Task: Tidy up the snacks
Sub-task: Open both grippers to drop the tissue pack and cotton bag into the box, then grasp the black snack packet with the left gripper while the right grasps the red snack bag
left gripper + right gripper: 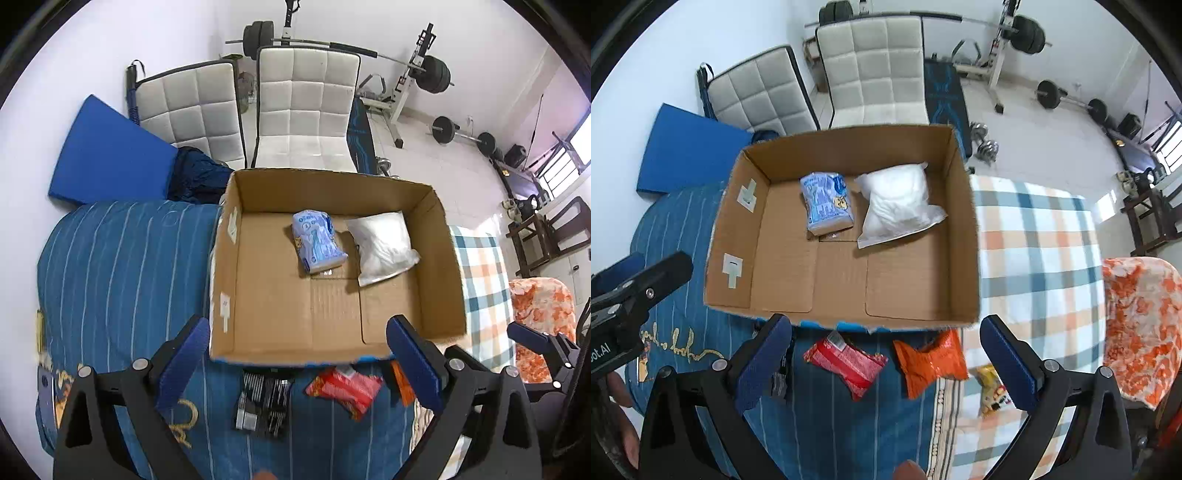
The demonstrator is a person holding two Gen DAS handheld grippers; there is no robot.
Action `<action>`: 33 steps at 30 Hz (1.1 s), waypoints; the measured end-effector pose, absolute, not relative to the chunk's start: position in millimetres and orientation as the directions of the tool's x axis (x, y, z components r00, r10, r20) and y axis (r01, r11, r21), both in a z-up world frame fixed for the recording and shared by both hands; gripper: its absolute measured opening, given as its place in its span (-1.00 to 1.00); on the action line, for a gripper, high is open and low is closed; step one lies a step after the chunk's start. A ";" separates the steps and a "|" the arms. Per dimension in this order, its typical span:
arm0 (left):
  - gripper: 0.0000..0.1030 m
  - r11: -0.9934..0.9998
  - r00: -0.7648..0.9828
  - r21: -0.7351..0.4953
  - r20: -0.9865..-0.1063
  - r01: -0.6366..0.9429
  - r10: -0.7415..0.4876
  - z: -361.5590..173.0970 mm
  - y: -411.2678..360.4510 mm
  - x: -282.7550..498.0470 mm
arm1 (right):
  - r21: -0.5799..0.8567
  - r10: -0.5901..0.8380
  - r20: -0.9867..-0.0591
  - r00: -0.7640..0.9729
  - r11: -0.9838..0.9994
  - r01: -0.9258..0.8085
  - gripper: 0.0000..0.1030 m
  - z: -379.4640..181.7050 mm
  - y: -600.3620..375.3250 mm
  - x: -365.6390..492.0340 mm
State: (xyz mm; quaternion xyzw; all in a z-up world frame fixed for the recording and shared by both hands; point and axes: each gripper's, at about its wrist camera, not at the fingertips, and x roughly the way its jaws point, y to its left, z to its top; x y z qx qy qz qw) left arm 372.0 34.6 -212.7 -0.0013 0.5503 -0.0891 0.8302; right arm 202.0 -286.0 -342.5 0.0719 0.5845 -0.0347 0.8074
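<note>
An open cardboard box (258,325) (783,288) lies on the bed. Inside it, at the far side, rest a light blue snack pack (318,242) (827,203) and a white bag (382,247) (897,205). In front of the box lie a black striped pack (263,402), a red pack (345,387) (846,363), an orange pack (929,363) and a yellow pack (991,391). My left gripper (295,362) hangs open above the black and red packs. My right gripper (886,358) hangs open above the red and orange packs. Nothing is between either pair of fingers.
A blue striped blanket (122,266) covers the bed's left, a checked sheet (1041,258) its right. An orange floral cloth (1141,325) lies at the right edge. Two white padded chairs (306,110) and a barbell rack (417,74) stand beyond the bed.
</note>
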 end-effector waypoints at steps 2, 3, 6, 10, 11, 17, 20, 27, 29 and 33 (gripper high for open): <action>0.90 0.986 0.399 -0.091 -0.906 0.143 -0.142 -206.4 35.8 360.5 | 0.077 0.023 -0.940 0.340 0.987 0.144 1.00 -329.3 -286.5 186.9; 0.90 0.987 0.414 -0.082 -0.900 0.138 -0.132 -200.3 38.1 352.3 | 0.080 0.024 -0.935 0.353 0.986 0.145 1.00 -323.4 -286.9 180.5; 0.90 0.990 0.452 -0.051 -0.886 0.132 -0.106 -185.5 40.8 333.3 | 0.065 0.002 -0.921 0.391 0.987 0.147 1.00 -305.3 -286.9 162.4; 0.90 0.992 0.491 -0.036 -0.866 0.125 -0.094 -165.2 45.4 308.3 | 0.071 0.003 -0.901 0.435 0.987 0.142 1.00 -280.7 -284.0 137.0; 0.90 0.991 0.499 -0.036 -0.861 0.126 -0.094 -162.1 45.5 303.7 | 0.075 0.005 -0.897 0.442 0.987 0.141 1.00 -276.3 -282.9 131.3; 0.90 0.992 0.556 -0.009 -0.828 0.124 -0.077 -141.0 48.0 272.3 | 0.097 0.019 -0.876 0.481 0.986 0.138 1.00 -251.2 -277.4 101.3; 0.90 0.992 0.559 -0.020 -0.825 0.124 -0.086 -137.5 49.8 262.5 | 0.106 0.025 -0.871 0.491 0.985 0.137 1.00 -243.3 -276.4 92.5; 0.90 0.992 0.522 -0.039 -0.848 0.117 -0.094 -150.2 55.4 254.9 | 0.122 0.040 -0.884 0.466 0.982 0.147 1.00 -251.2 -280.8 87.5; 0.90 0.993 0.501 -0.036 -0.861 0.115 -0.089 -161.7 57.6 254.5 | 0.137 0.058 -0.898 0.437 0.979 0.152 1.00 -266.8 -287.1 90.8; 0.90 0.994 0.448 -0.016 -0.892 0.108 -0.063 -194.6 60.2 258.6 | 0.173 0.120 -0.932 0.342 0.976 0.130 1.00 -319.5 -293.1 102.2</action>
